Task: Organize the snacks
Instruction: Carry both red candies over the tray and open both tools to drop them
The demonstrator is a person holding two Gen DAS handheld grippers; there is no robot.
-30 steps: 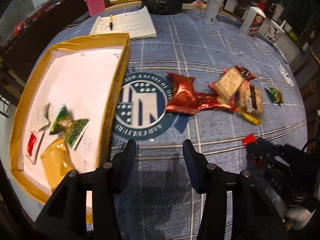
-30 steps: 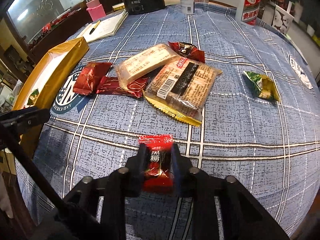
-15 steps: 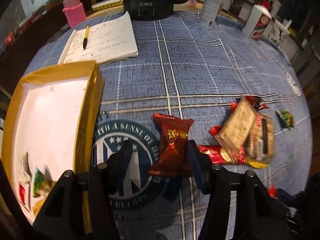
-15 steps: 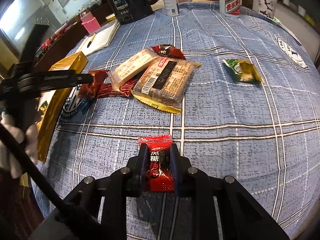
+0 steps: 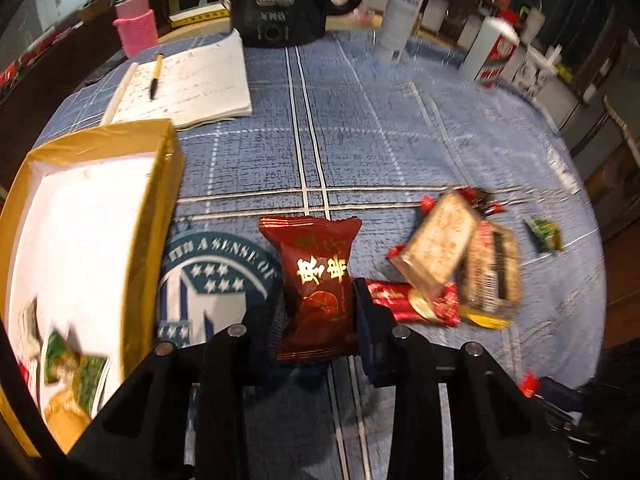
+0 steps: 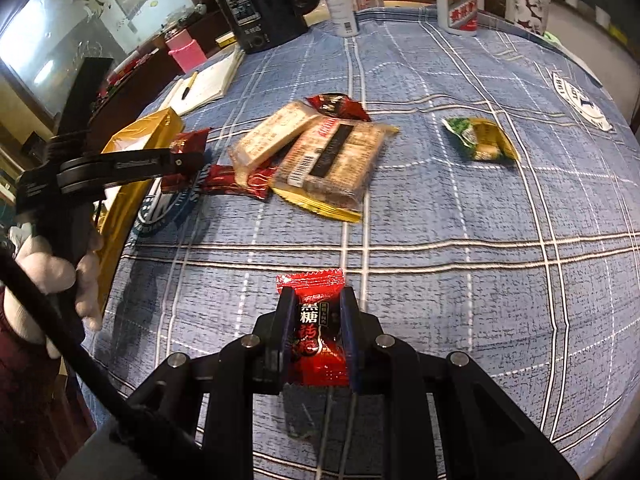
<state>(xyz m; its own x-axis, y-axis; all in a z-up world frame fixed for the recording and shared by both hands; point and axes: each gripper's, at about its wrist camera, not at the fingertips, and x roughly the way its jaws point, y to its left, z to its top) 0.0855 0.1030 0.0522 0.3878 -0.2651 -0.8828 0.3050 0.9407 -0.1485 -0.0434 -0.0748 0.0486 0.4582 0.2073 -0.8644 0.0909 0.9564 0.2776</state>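
The left gripper is clenched on a dark red snack packet near the table's emblem, right of the gold-rimmed tray. The right gripper pinches a bright red candy packet. Both grips bite slick foil, so either packet could slip out or catch the tray rim and fall outside.

The snack pile lies mid-tabletop; left of the pile, the tray; right, a lone packet; behind, the kettle and notebook.
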